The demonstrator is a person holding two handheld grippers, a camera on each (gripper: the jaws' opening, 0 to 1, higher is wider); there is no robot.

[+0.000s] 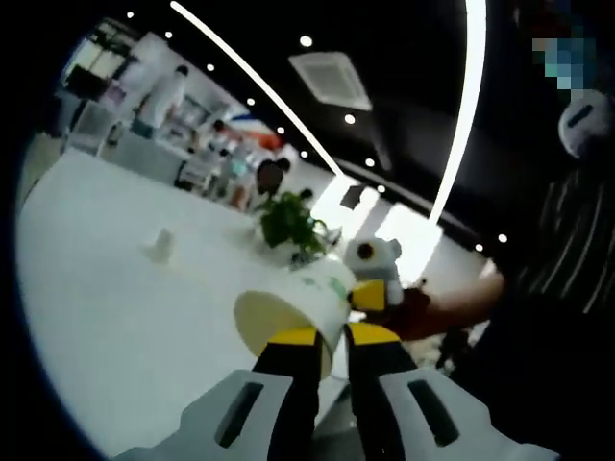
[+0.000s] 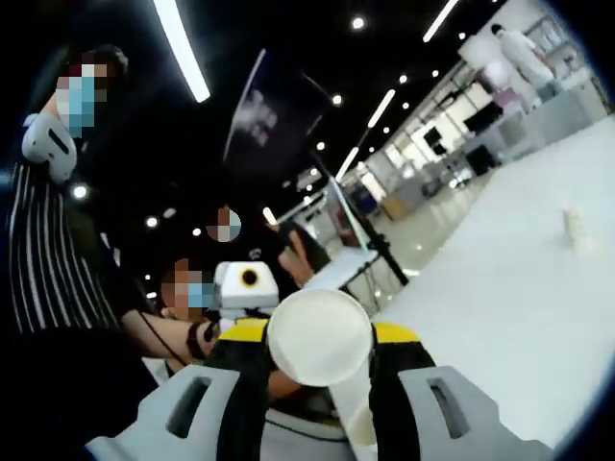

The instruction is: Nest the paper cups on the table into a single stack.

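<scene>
In the left gripper view my left gripper [image 1: 333, 336] is shut on the wall of a white paper cup [image 1: 288, 312] with green print, held on its side above the white table [image 1: 106, 327] with its mouth turned towards the left. A yellow finger [image 1: 368, 296] of the other gripper shows just past this cup. In the right gripper view my right gripper [image 2: 319, 333] is shut on a white paper cup [image 2: 319, 338], and one round end of it faces the camera. One more small cup [image 1: 161, 245] [image 2: 575, 229] stands far off on the table [image 2: 500, 317].
A potted green plant [image 1: 288, 226] stands at the table's far side. A person in a striped top [image 1: 567, 279] [image 2: 48, 259] is close beside the grippers. Other people sit behind [image 2: 226, 240]. A room with desks lies beyond the table.
</scene>
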